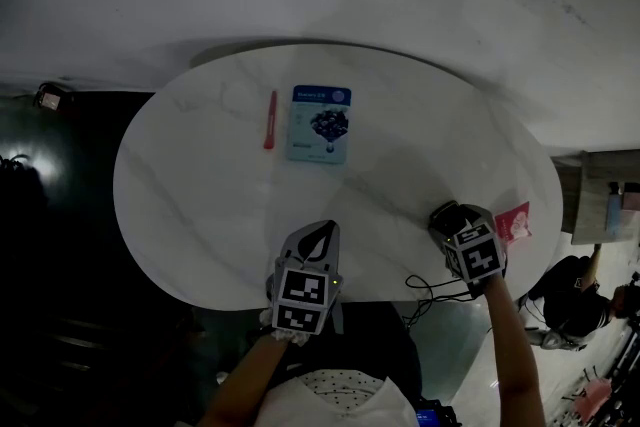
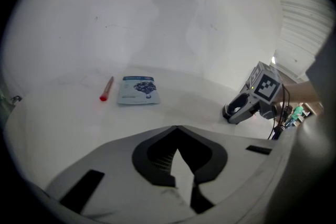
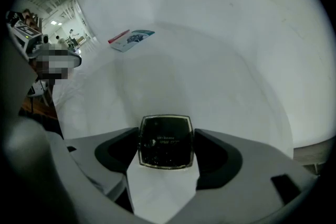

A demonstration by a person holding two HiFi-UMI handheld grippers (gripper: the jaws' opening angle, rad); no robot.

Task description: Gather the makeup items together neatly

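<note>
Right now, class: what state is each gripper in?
Left gripper: closed, nothing held.
Right gripper: closed on a black compact.

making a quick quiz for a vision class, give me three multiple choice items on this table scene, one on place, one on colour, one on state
1. In the head view, where does the slim red stick lie relative to the blue rectangular sachet?
A. just left of it
B. on top of it
C. far to its right

2. What colour is the small flat packet near the edge of the white marble table, by the right gripper?
A. green
B. pink
C. yellow

3. What is the right gripper's state?
A. open and empty
B. shut on the red stick
C. shut on a black square compact

Answers:
1 A, the stick lies beside the sachet's left edge, apart from it.
2 B, it shows pink next to the gripper.
3 C, the right gripper view shows the compact clamped between the jaws.
</note>
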